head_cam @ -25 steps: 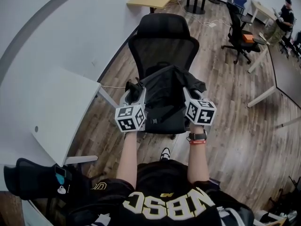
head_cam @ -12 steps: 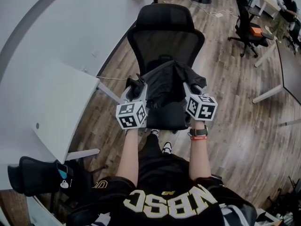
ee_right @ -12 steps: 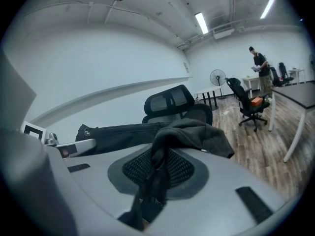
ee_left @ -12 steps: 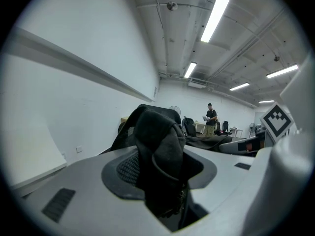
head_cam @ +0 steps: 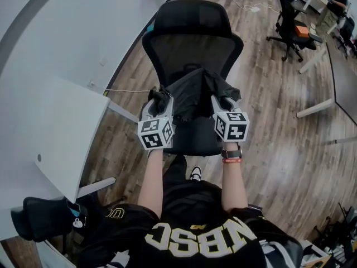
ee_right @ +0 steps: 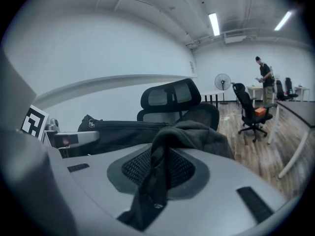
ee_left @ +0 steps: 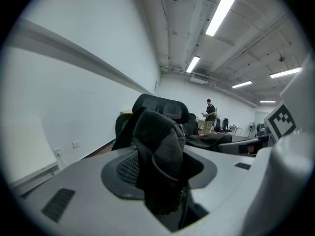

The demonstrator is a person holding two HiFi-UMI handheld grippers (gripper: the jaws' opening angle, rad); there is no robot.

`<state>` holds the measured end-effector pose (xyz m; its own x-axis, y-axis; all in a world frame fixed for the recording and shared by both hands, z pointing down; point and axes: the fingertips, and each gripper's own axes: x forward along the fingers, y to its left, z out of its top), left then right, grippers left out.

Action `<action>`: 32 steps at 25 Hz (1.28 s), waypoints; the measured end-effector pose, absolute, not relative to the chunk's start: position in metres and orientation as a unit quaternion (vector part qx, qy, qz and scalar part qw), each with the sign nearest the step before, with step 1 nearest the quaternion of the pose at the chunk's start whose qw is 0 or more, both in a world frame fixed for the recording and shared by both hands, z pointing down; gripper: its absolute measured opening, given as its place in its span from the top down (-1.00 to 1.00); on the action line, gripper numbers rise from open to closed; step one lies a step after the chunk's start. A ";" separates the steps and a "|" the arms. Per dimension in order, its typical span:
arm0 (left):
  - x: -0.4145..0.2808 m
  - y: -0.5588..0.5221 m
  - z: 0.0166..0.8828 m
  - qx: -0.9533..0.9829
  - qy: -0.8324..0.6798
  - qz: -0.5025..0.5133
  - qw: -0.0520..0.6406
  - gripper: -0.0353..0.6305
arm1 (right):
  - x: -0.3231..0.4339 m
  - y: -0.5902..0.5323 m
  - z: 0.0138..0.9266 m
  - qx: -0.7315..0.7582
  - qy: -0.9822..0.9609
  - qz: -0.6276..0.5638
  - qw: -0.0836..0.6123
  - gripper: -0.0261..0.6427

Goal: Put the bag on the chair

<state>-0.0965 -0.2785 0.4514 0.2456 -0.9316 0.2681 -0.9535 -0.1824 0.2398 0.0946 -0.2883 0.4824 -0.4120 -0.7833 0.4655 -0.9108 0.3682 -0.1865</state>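
The bag [head_cam: 196, 91], black and slack, is hanging between the two tongs over the seat of the chair [head_cam: 192, 38], just in front of its mesh back; whether its underside is touching the seat cannot be told. The wood floor [head_cam: 279, 144] is spreading under everything, and the pale wall [head_cam: 67, 27] is curving along its left side. A white counter [head_cam: 50, 133] is standing by that wall, near the chair's left side. The chair, black with a headrest, is facing the person, whose bare arms [head_cam: 152, 177] are reaching forward toward the front edge of its seat. A second chair [head_cam: 285, 21] is standing well apart at the upper right. Far across the room a person [ee_right: 266, 77] is standing, and a fan [ee_right: 222, 82] is standing near the far wall. The left tongs [head_cam: 160, 99] are clamping the bag's left edge: in the left gripper view a thick bunched fold of the black fabric is sitting squeezed between the jaws. The right tongs [head_cam: 223, 102] are holding the bag's right edge: in the right gripper view a narrower strip of the fabric is running down between the jaws. These jaws are just starting to open, with the pads pressing on the strip. A dark wristband [head_cam: 232, 154] is sitting on the right arm just behind the tongs.
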 end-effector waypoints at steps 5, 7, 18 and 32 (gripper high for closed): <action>-0.104 -0.303 0.483 0.764 -0.607 0.051 0.214 0.29 | 0.088 -0.308 0.513 0.518 -0.801 0.243 0.177 0.68; -0.104 -0.312 0.496 0.762 -0.604 0.059 0.227 0.29 | 0.089 -0.315 0.526 0.516 -0.796 0.256 0.187 0.68; -0.117 -0.342 0.590 0.741 -0.585 0.103 0.312 0.27 | 0.087 -0.340 0.600 0.518 -0.761 0.322 0.221 0.68; -0.116 -0.375 0.739 0.706 -0.552 0.176 0.408 0.27 | 0.082 -0.351 0.751 0.495 -0.711 0.402 0.298 0.68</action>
<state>-0.1156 -0.3746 0.7385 0.3293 -0.6341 0.6996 -0.9225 -0.0579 0.3817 0.0822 -0.3508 0.7512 -0.3333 -0.4637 0.8209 -0.9425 0.1868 -0.2771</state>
